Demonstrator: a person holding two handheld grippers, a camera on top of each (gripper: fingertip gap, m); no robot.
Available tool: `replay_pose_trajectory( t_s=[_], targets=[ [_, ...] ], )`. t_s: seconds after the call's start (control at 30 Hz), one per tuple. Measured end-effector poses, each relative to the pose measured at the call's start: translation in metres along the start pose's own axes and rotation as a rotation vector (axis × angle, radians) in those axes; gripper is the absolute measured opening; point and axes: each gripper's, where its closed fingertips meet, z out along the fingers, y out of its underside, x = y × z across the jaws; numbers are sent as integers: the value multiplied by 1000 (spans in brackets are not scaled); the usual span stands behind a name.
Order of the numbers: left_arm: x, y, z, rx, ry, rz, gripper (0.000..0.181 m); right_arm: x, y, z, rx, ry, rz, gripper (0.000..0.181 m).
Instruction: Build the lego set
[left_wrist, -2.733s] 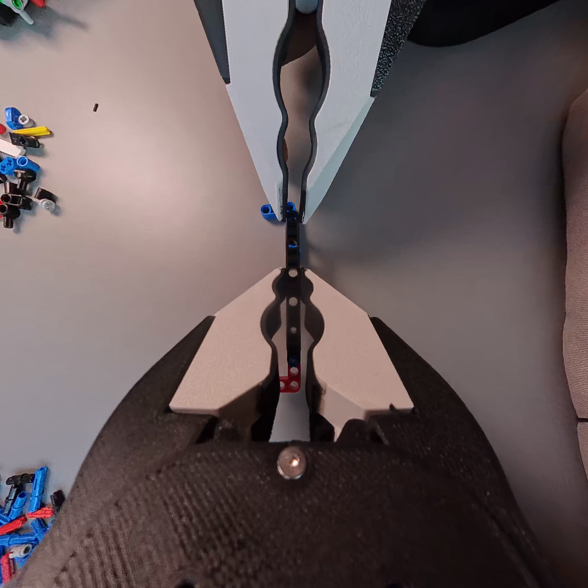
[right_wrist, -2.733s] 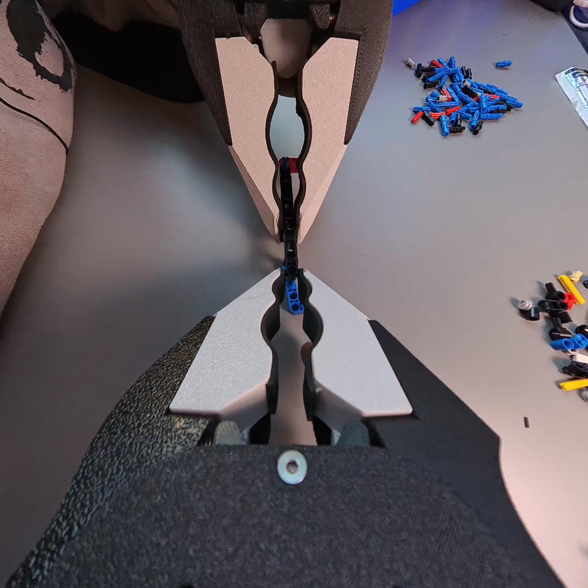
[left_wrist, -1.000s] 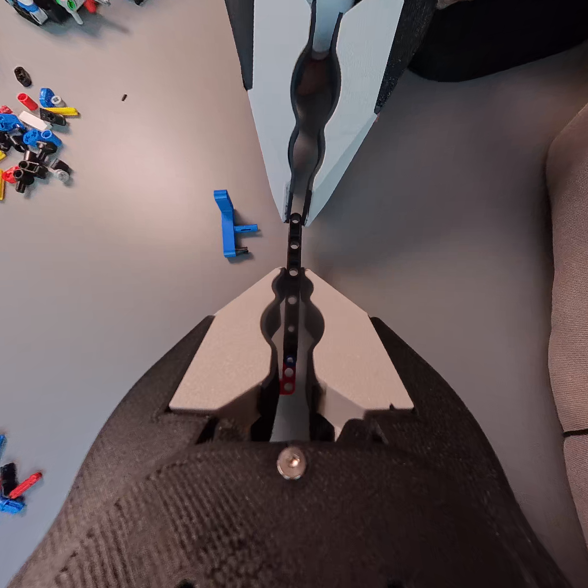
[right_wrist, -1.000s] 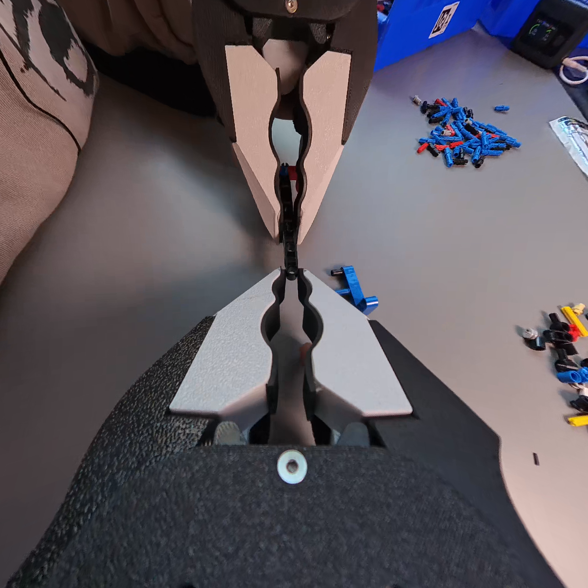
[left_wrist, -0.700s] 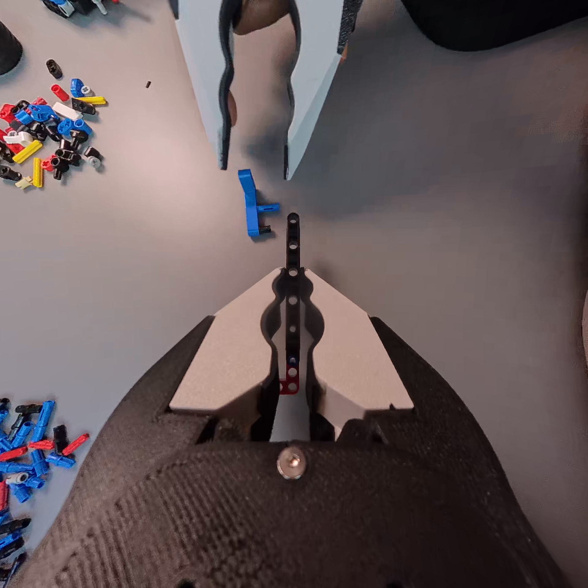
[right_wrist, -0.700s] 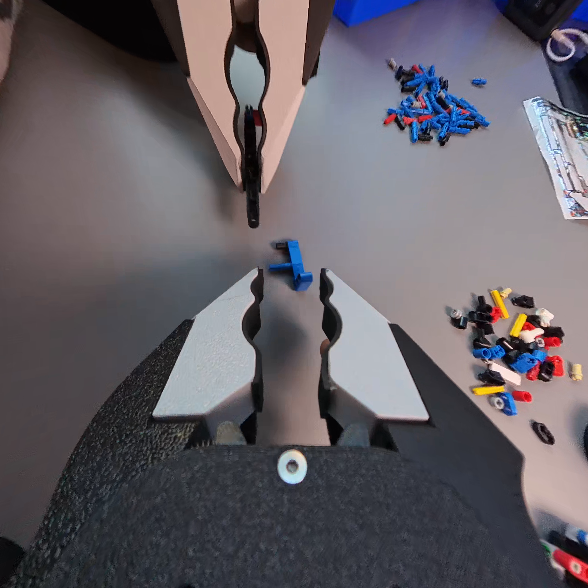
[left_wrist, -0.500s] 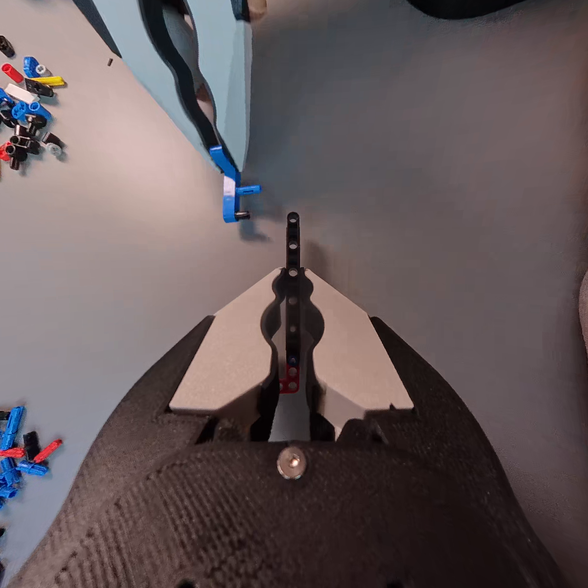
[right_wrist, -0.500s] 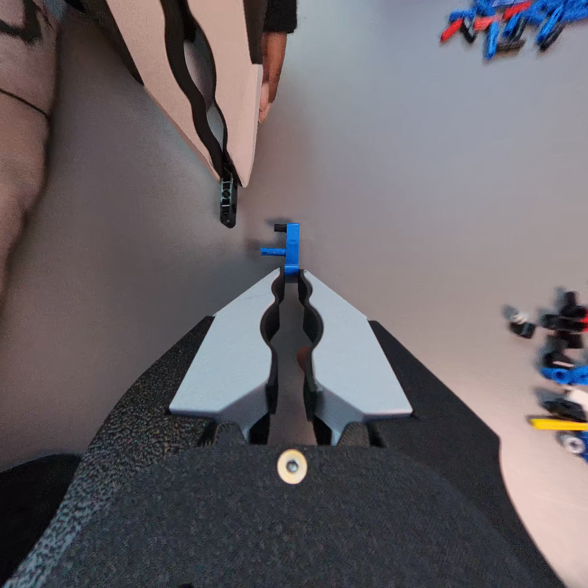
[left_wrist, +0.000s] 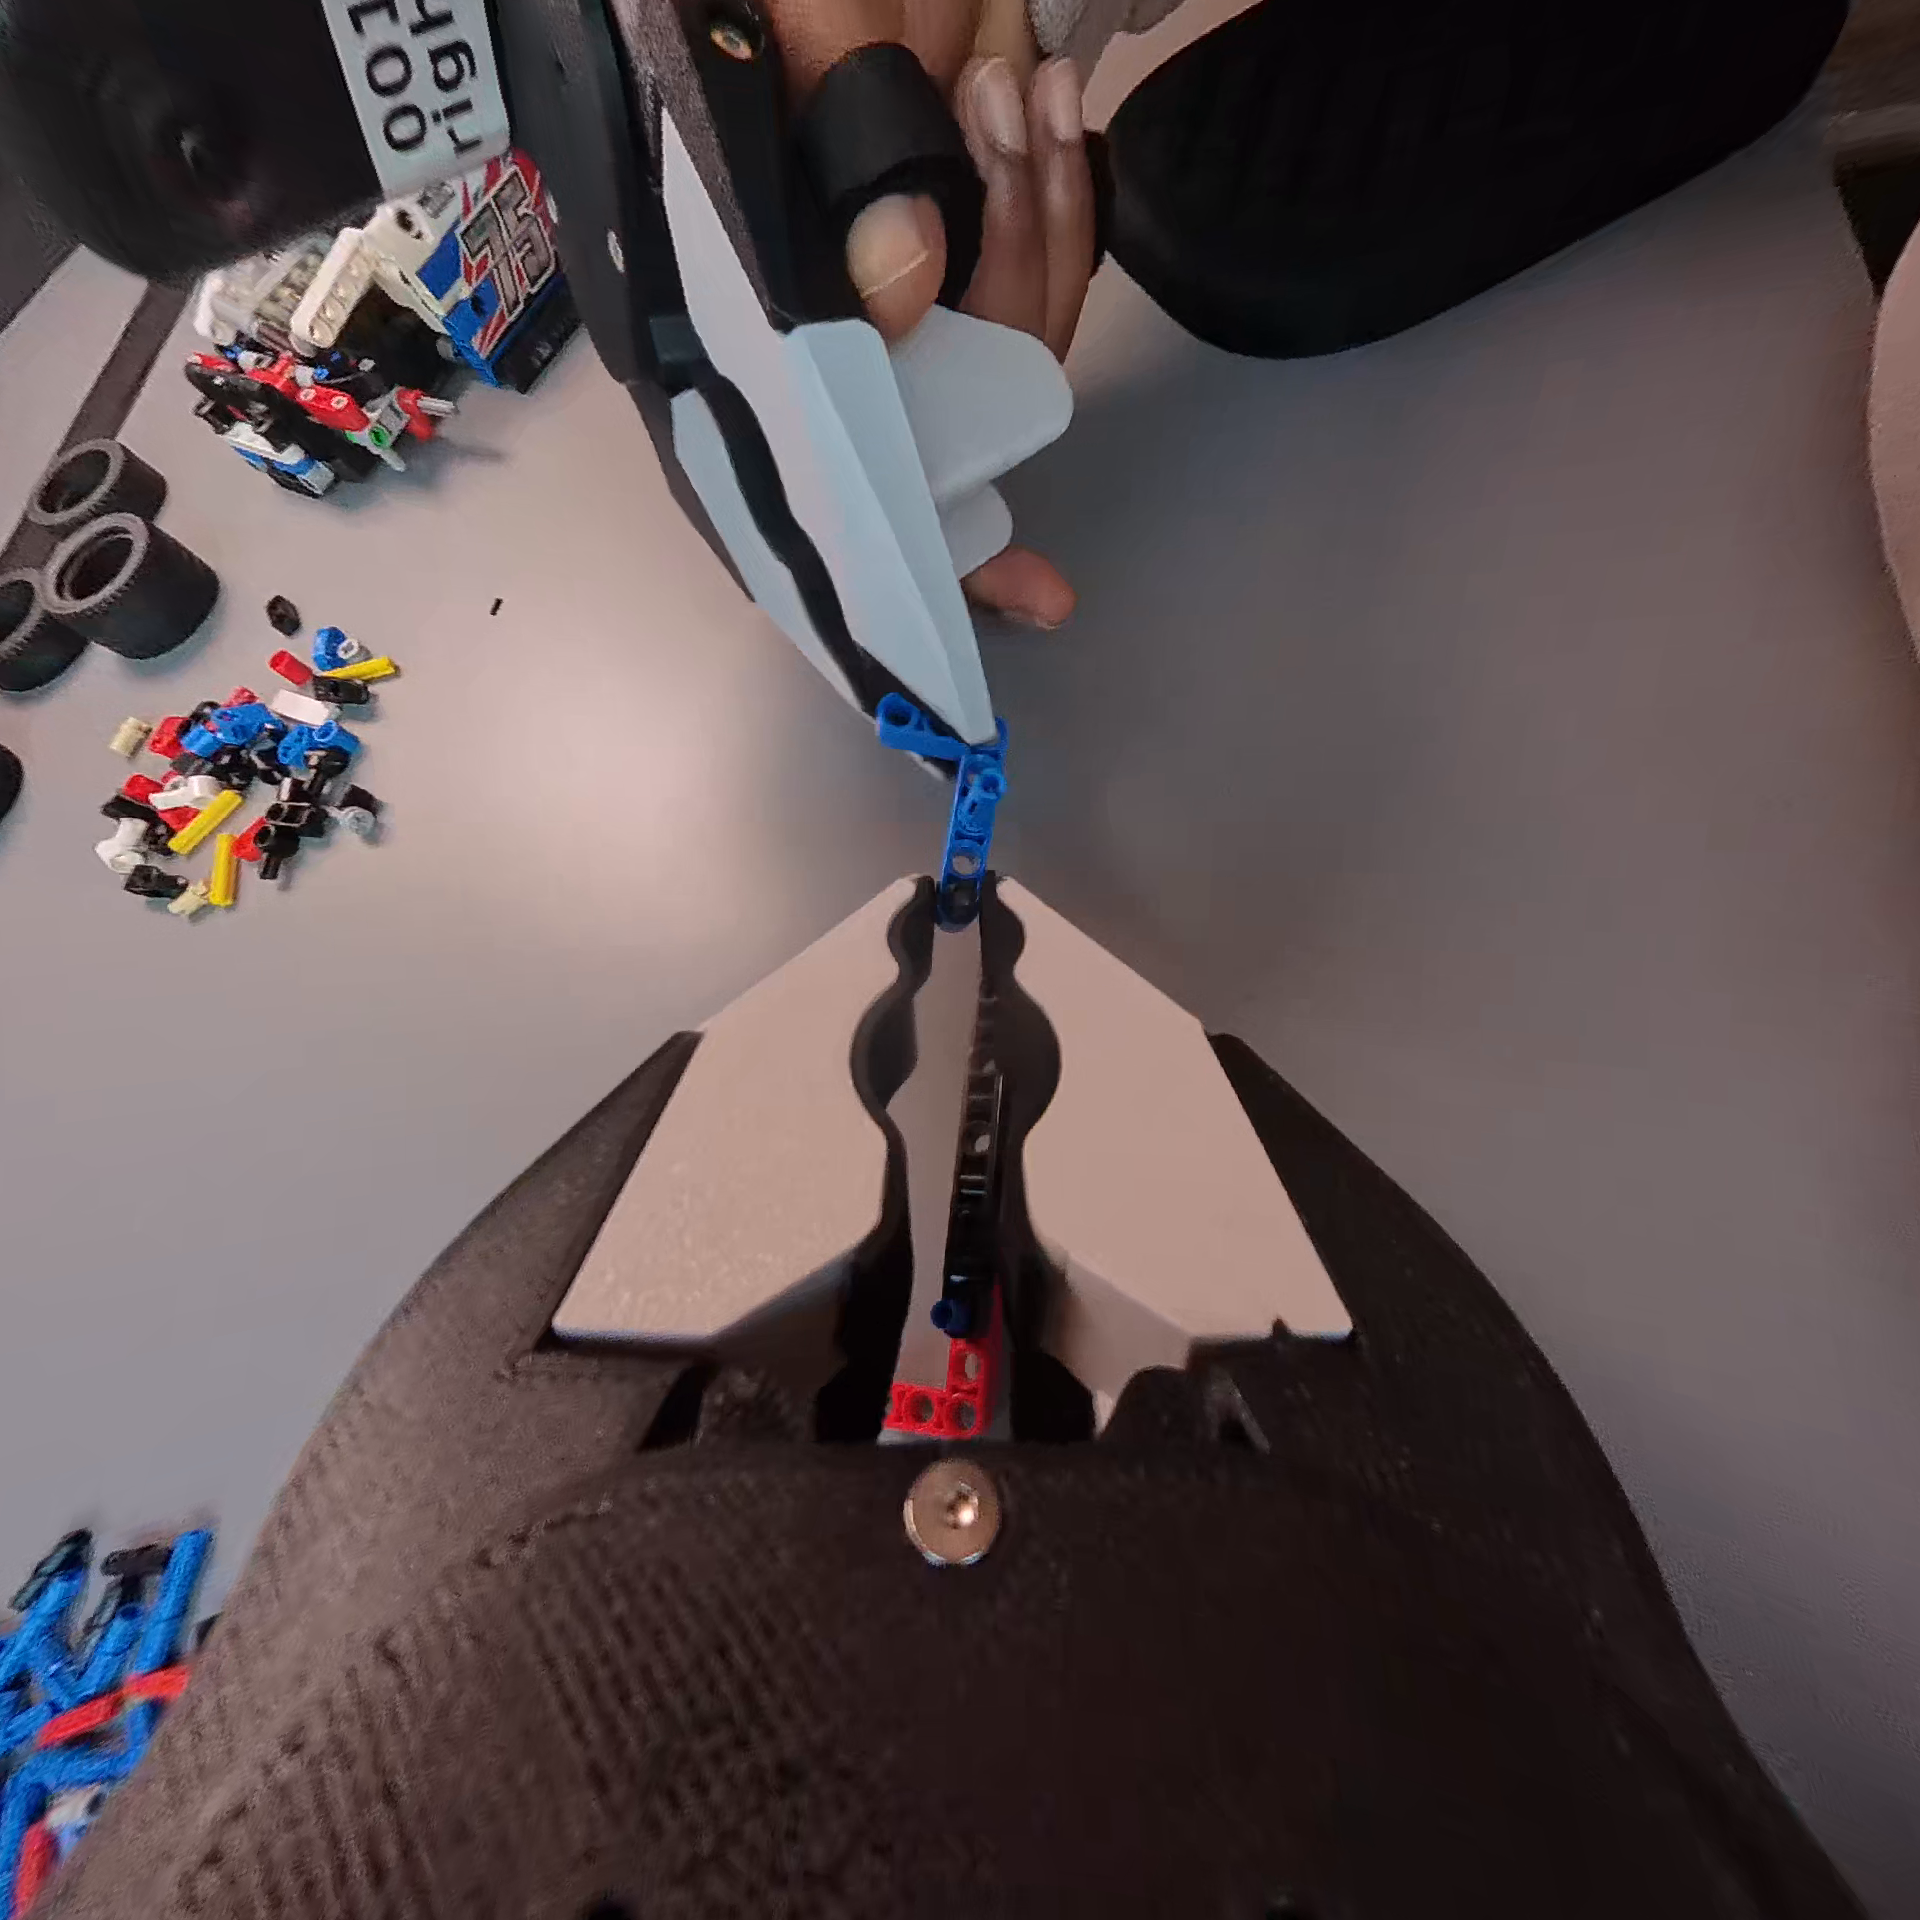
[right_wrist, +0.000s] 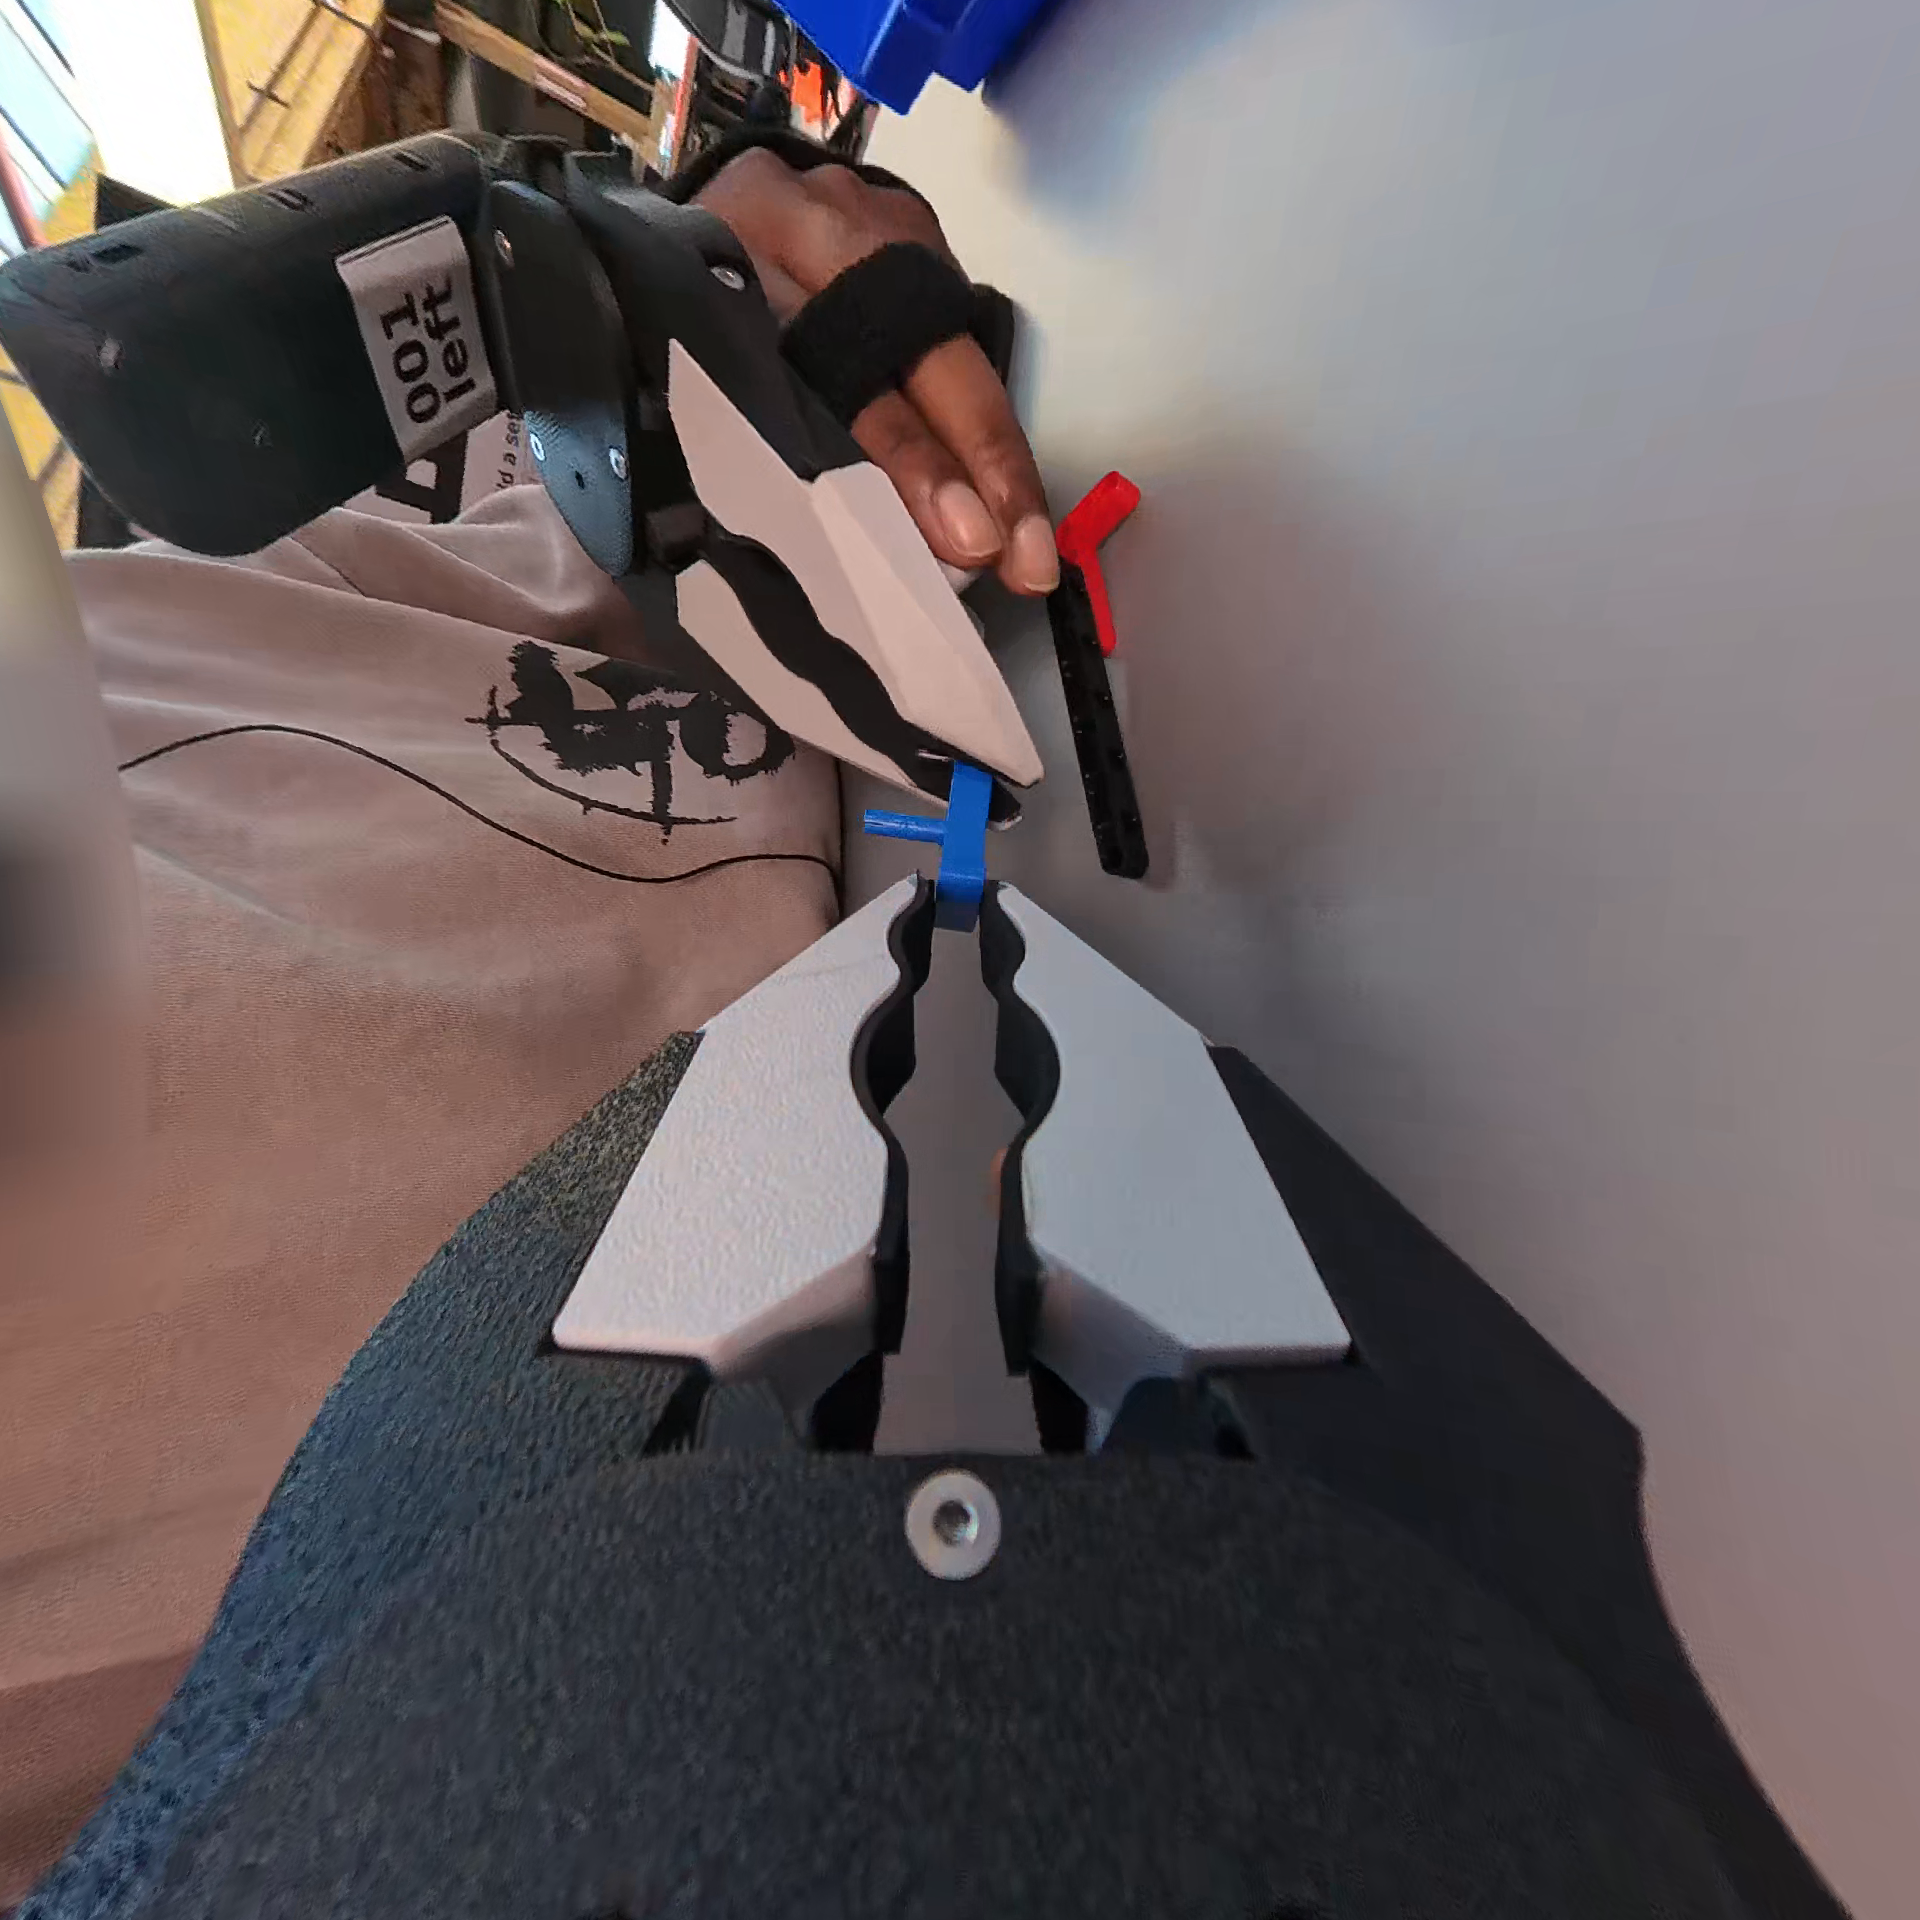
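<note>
Left fingers: narrowly parted, the tips set either side of one end of the blue bent beam. I could not tell whether they pressed on it.
Right fingers: closed on the opposite end of the blue bent beam, pinching it at the very tips.
Blue bent beam: was held clear of the table, spanning the short gap between my two sets of tips. Its long axis ran tip to tip. A blue pin stood out sideways from it, towards my body.
Black beam: in the left wrist view it showed in the gap between my left fingers, close against the right-hand one. In the right wrist view it stood just beside those fingers and outside them, so I judged it no longer gripped. Whether it rested on the table I could not tell.
Red corner piece: was fixed to the black beam's end nearer my left hand.
Governing relation: the black beam lay nearly parallel to my left fingers, just beside the blue beam's pins. The left hand was the nearer.
Judgement: the pins faced away from the black beam, so the blue piece probably needed turning before joining.
Risk: a tip-only pinch could let the blue piece swivel.
Surroundings: loose pieces, tyres and a part-built car lay well apart.
</note>
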Motion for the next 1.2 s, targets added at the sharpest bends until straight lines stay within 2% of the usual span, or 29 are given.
replay_pose_trajectory(
  t_s=[0.03, 0.07, 0.17, 0.27, 0.37, 0.5, 0.57, 0.63, 0.73, 0.83, 0.9, 1.03, 1.13, 1.2],
  targets=[
    [2, 0, 0, 6, 27, -26, 6, 2, -3, -4, 28, 31, -48, 11],
    [3, 1, 1, 8, 51, -67, 6, 6, -7, -9, 55, 88, -139, 19],
    [4, 7, 3, -5, 103, -178, 6, 2, -12, -25, 111, 317, -582, 37],
    [7, 10, 7, -26, 144, -219, 6, -4, -4, -16, 66, 486, -891, 36],
    [8, 10, 12, -55, 164, -204, 6, 10, 4, -1, -37, 609, -1031, 23],
    [9, 12, 17, -80, 160, -194, 6, 21, 4, 5, -101, 629, -1012, 5],
    [8, 13, 14, -82, 154, -185, 7, 28, 7, 6, -156, 639, -985, 5],
    [8, 19, 8, -118, 152, -186, 23, 29, 9, 7, -181, 632, -963, 5],
    [7, 29, -2, -160, 142, -181, 28, 36, 12, 5, -223, 664, -934, 5],
    [5, 39, -1, -214, 102, -138, 23, 37, 13, 6, -225, 669, -911, 5],
    [8, 38, 3, -199, 116, -132, 7, 38, 12, 3, -226, 686, -903, 5],
    [-1, 41, -7, -197, 85, -123, 6, 40, 16, -3, -229, 698, -876, 5],
    [-5, 21, -20, -86, 108, -207, 6, 40, 16, 2, -225, 699, -876, 5],
    [2, 12, -18, -81, 132, -188, 6, 39, 13, 8, -221, 699, -884, 5]
  ],
)
